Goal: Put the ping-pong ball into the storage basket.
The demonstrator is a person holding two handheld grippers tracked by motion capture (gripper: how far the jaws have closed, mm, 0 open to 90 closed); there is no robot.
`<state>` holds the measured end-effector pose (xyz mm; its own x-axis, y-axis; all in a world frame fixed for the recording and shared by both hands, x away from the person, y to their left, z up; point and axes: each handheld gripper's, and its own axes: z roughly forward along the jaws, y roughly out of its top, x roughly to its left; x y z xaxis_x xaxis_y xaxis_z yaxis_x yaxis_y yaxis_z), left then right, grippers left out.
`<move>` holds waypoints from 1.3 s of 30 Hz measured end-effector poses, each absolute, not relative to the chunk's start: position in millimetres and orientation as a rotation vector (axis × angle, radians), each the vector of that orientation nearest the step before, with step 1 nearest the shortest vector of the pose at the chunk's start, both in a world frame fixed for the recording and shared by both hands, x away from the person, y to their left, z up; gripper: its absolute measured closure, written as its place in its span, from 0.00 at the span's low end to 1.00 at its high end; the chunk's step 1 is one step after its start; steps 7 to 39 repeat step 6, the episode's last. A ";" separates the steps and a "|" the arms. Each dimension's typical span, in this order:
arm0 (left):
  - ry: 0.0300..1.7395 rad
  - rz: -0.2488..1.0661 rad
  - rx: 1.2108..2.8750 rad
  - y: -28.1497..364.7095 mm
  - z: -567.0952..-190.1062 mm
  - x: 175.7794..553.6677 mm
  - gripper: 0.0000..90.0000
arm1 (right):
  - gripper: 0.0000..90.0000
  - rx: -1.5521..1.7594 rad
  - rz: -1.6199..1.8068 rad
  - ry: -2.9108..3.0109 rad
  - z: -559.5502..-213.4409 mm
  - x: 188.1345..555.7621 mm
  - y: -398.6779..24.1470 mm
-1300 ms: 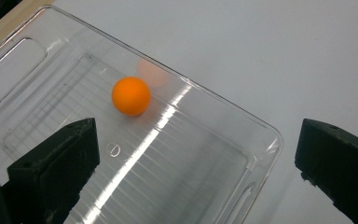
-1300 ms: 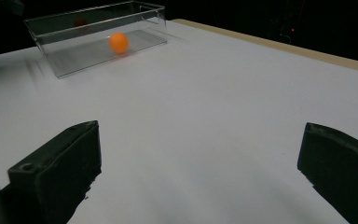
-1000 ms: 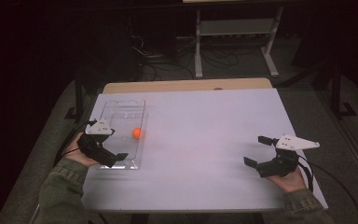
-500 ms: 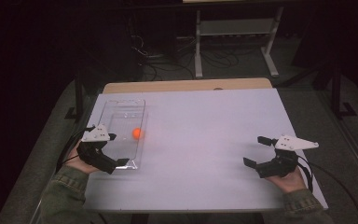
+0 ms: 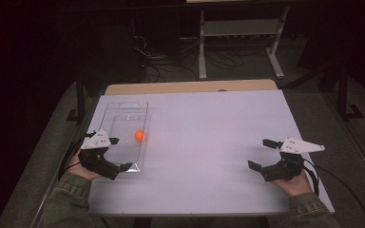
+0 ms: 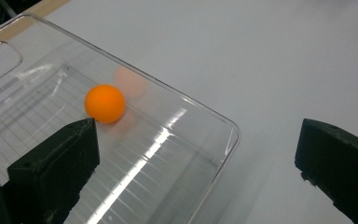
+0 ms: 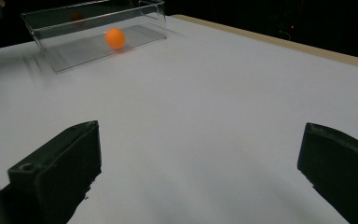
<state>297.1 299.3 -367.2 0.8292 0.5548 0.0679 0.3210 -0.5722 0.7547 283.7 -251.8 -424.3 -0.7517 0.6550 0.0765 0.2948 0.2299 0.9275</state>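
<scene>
The right gripper (image 7: 198, 175) hangs low over the white table (image 7: 205, 93), its two black jaws standing wide apart with bare tabletop between them. Far off, near the table's far left corner, a clear plastic bin (image 7: 93, 35) rests on the surface. An orange ball (image 7: 115, 38) lies inside it, on its floor.

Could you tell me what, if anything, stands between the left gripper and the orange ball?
The left gripper is open at the near corner of the clear bin. The orange ball lies inside; one jaw looks above the bin, one outside, so the wall partly intervenes.
</scene>
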 end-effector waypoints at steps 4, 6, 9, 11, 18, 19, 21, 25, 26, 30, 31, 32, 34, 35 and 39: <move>0.649 0.387 2.200 304.4 -368.8 295.9 0.00 | 0.00 0.877 1.529 2.178 -424.3 283.4 -251.6; 0.655 0.391 2.181 307.0 -369.1 294.7 0.00 | 0.00 0.879 1.527 2.180 -424.3 283.2 -251.5; 0.655 0.391 2.181 307.0 -369.1 294.7 0.00 | 0.00 0.879 1.527 2.180 -424.3 283.2 -251.5; 0.655 0.391 2.181 307.0 -369.1 294.7 0.00 | 0.00 0.879 1.527 2.180 -424.3 283.2 -251.5; 0.655 0.391 2.181 307.0 -369.1 294.7 0.00 | 0.00 0.879 1.527 2.180 -424.3 283.2 -251.5; 0.655 0.391 2.181 307.0 -369.1 294.7 0.00 | 0.00 0.879 1.527 2.180 -424.3 283.2 -251.5; 0.655 0.391 2.181 307.0 -369.1 294.7 0.00 | 0.00 0.879 1.527 2.180 -424.3 283.2 -251.5; 0.655 0.391 2.181 307.0 -369.1 294.7 0.00 | 0.00 0.879 1.527 2.180 -424.3 283.2 -251.5; 0.655 0.391 2.181 307.0 -369.1 294.7 0.00 | 0.00 0.879 1.527 2.180 -424.3 283.2 -251.5; 0.655 0.391 2.181 307.0 -369.1 294.7 0.00 | 0.00 0.879 1.527 2.180 -424.3 283.2 -251.5; 0.655 0.391 2.181 307.0 -369.1 294.7 0.00 | 0.00 0.879 1.527 2.180 -424.3 283.2 -251.5; 0.655 0.391 2.181 307.0 -369.1 294.7 0.00 | 0.00 0.879 1.527 2.180 -424.3 283.2 -251.5; 0.655 0.391 2.181 307.0 -369.1 294.7 0.00 | 0.00 0.879 1.527 2.180 -424.3 283.2 -251.5; 0.655 0.391 2.181 307.0 -369.1 294.7 0.00 | 0.00 0.879 1.527 2.180 -424.3 283.2 -251.5; 0.655 0.391 2.181 307.0 -369.1 294.7 0.00 | 0.00 0.879 1.527 2.180 -424.3 283.2 -251.5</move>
